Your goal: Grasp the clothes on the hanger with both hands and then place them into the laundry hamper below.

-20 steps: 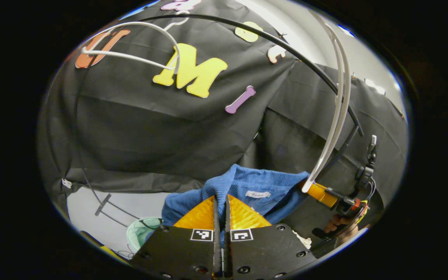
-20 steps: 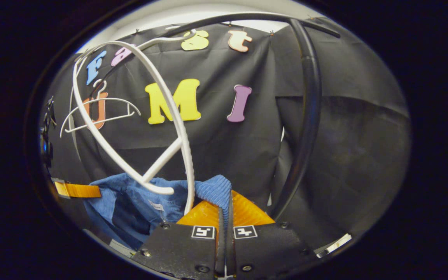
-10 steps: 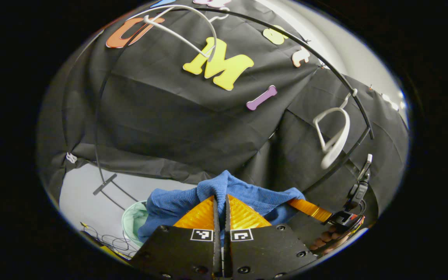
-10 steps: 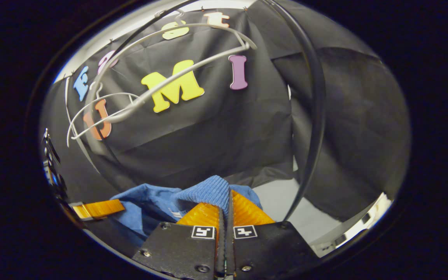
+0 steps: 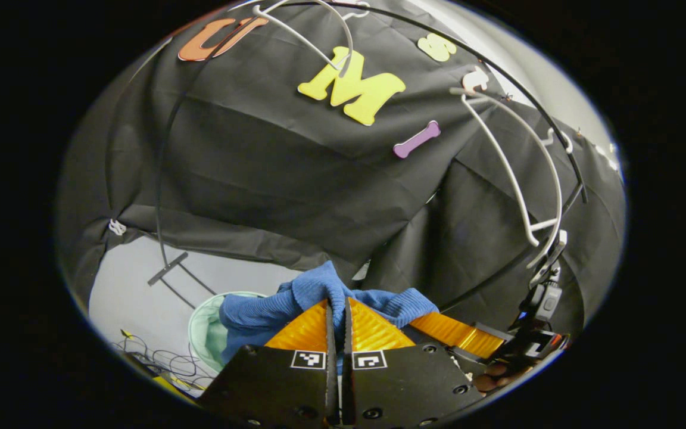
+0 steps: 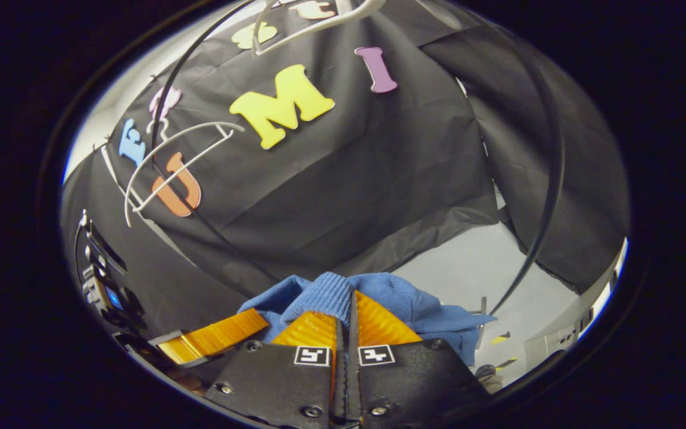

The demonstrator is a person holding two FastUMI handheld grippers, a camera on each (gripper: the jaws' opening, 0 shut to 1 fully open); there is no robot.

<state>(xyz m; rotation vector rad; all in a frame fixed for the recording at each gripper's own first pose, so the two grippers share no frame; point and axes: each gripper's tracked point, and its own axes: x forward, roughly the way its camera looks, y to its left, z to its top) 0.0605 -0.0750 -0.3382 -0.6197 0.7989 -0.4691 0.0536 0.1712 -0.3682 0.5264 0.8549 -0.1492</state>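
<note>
No readable writing; both jaws pinch blue garment (image 5: pixel 319 289) above hamper (image 5: pixel 203 333).

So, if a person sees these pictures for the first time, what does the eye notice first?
Probably the blue garment, bunched low in both views and pinched between the closed fingers of the left gripper and the right gripper. Next, the bare white hangers on the black rail above, and the pale green hamper on the floor, lower left in the left gripper view.
</note>
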